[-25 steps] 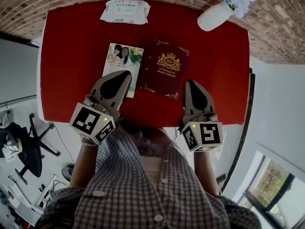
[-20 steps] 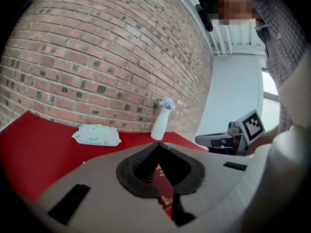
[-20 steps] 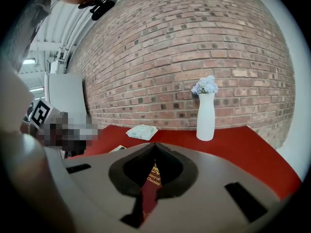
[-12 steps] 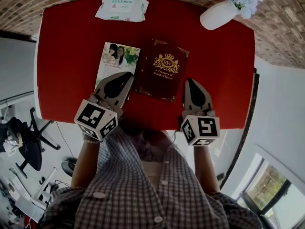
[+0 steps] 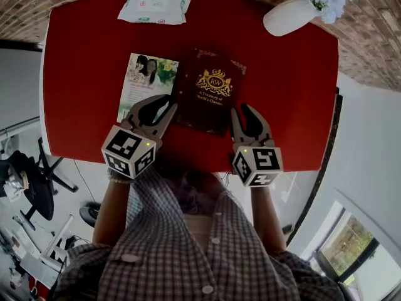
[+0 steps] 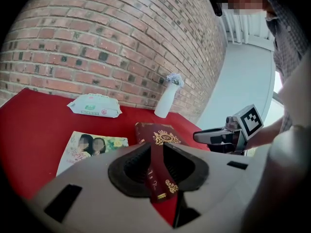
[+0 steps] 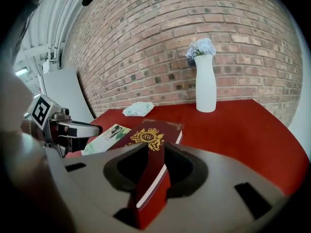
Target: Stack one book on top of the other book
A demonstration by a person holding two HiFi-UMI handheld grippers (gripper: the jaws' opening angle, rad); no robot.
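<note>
Currently left gripper (image 5: 160,105) and right gripper (image 5: 240,111) jaws, just opening narrowly, straddle the maroon book (image 5: 212,86) corners ungripped; uneven clamping could twist it.

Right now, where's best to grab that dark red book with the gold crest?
The dark red book lies flat, the photo book beside its left side. Take its thick near edge from the person's side; left tongs and right tongs, jaws just opened, straddle its near corners.
</note>
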